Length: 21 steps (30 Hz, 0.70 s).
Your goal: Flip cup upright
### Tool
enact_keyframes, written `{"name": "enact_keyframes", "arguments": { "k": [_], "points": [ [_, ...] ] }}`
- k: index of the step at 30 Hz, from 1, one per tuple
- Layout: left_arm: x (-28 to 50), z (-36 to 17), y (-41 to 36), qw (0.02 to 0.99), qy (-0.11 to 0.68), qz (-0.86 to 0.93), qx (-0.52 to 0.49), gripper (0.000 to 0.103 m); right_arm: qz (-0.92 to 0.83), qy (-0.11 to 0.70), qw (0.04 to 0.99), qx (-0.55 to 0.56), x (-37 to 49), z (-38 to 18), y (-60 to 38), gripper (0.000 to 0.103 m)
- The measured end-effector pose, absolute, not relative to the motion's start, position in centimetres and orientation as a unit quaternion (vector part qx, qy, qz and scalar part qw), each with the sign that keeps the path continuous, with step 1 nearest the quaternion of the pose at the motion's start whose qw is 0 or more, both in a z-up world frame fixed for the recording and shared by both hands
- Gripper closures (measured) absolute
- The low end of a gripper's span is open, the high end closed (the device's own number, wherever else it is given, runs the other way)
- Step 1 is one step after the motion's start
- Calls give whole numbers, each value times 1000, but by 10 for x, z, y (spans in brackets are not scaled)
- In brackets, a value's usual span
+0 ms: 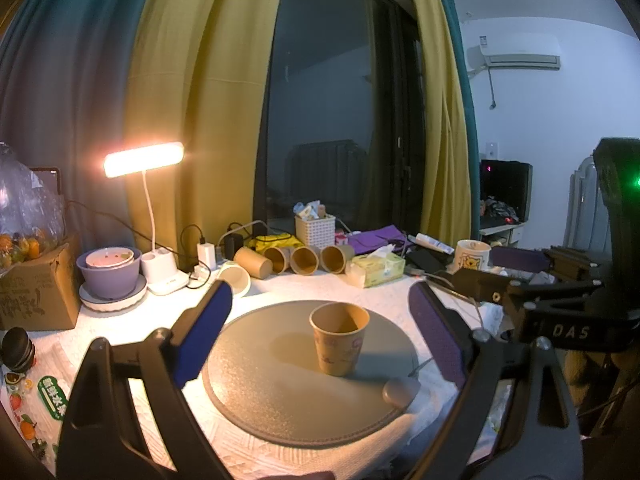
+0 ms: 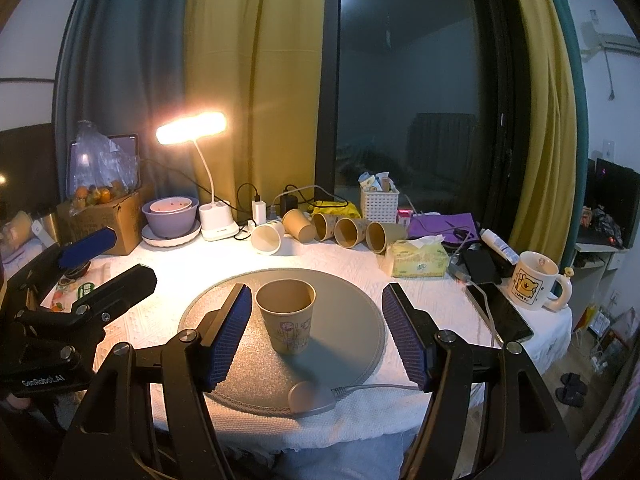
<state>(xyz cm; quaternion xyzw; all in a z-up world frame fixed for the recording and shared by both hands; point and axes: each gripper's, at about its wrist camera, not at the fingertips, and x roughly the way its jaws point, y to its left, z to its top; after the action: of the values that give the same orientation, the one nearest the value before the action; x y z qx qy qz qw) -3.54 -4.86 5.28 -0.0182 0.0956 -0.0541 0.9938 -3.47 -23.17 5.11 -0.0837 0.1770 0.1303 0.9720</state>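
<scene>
A brown paper cup (image 1: pixel 339 339) stands upright, mouth up, on a round grey mat (image 1: pixel 280 392). It also shows in the right wrist view (image 2: pixel 287 316) on the mat (image 2: pixel 344 320). My left gripper (image 1: pixel 320 320) is open, its blue pads well apart on either side of the cup, not touching it. My right gripper (image 2: pixel 316 316) is open too, the cup standing between its pads, nearer the left pad (image 2: pixel 228 332), with a gap showing. Each gripper shows at the edge of the other's view.
Several paper cups (image 2: pixel 340 230) lie on their sides at the back of the table, beside a white cup (image 2: pixel 267 239). A lit desk lamp (image 2: pixel 192 128), tissue box (image 2: pixel 420 258), bear mug (image 2: pixel 534 280), phone (image 2: pixel 500 312), basket (image 2: pixel 379 204), purple bowl (image 2: pixel 170 216) and cardboard box (image 2: pixel 108 216) ring the mat.
</scene>
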Motion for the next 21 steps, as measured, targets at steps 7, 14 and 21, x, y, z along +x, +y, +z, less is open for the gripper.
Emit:
{"name": "enact_keyframes", "arguments": {
  "k": [7,14,21],
  "points": [
    [-37,50,-51,994,98,-53,-19,12,132,185,970,-83,-32,47,-231,32],
    [-36,50,-52,994,98,-53,-19,12,133,189,969,-83,-32,45,-231,32],
    [-36,50,-53,994,98,-53,-19,12,133,190,969,-83,-32,45,-231,32]
  ]
}}
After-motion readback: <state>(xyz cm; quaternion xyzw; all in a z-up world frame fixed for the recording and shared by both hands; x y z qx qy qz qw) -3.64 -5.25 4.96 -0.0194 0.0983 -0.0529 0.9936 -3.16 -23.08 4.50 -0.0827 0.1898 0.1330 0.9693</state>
